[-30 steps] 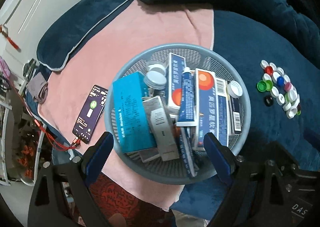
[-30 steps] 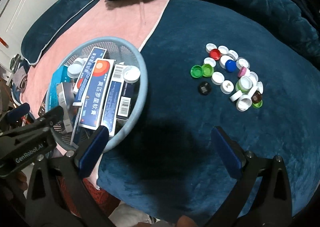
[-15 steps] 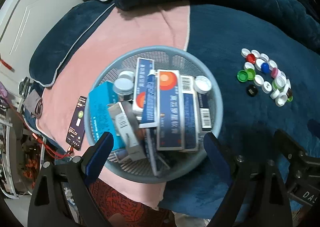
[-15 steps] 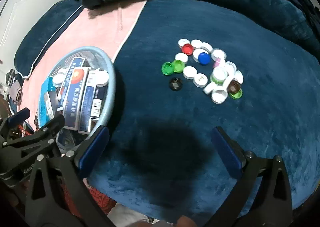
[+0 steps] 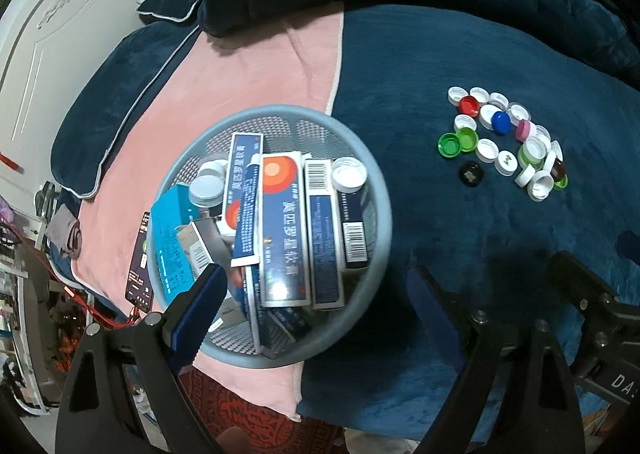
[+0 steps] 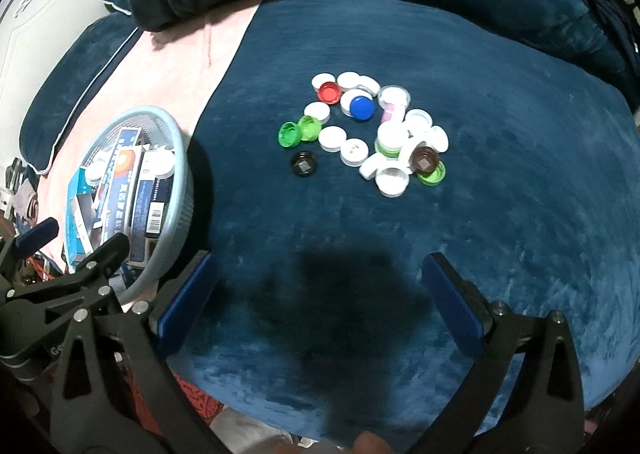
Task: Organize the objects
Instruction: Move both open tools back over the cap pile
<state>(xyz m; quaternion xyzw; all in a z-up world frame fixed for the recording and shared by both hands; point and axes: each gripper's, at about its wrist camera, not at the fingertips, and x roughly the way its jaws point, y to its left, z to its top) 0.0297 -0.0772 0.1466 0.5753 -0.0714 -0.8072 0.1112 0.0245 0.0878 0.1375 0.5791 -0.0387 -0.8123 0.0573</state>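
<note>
Only the left wrist shows the phone (image 5: 140,262).

Grey-blue mesh basket (image 5: 372,181); navy blanket (image 6: 520,193); pink towel (image 5: 248,73).

A round grey-blue mesh basket (image 5: 372,213) is sitting on a pink towel (image 5: 240,69), at the border with the dark blue blanket (image 5: 460,234). It is holding long blue medicine boxes (image 5: 284,230) lying flat side by side, a teal box (image 5: 170,246), a blue tube (image 5: 246,209) and some white-capped small bottles (image 5: 206,187). Well apart from the basket, a cluster of bottle caps (image 6: 360,129) is lying on the blanket: mostly white, with one red (image 6: 329,91), one blue (image 6: 361,108), two green ones touching (image 6: 298,131), one black (image 6: 303,163) and one brown (image 6: 423,159).
</note>
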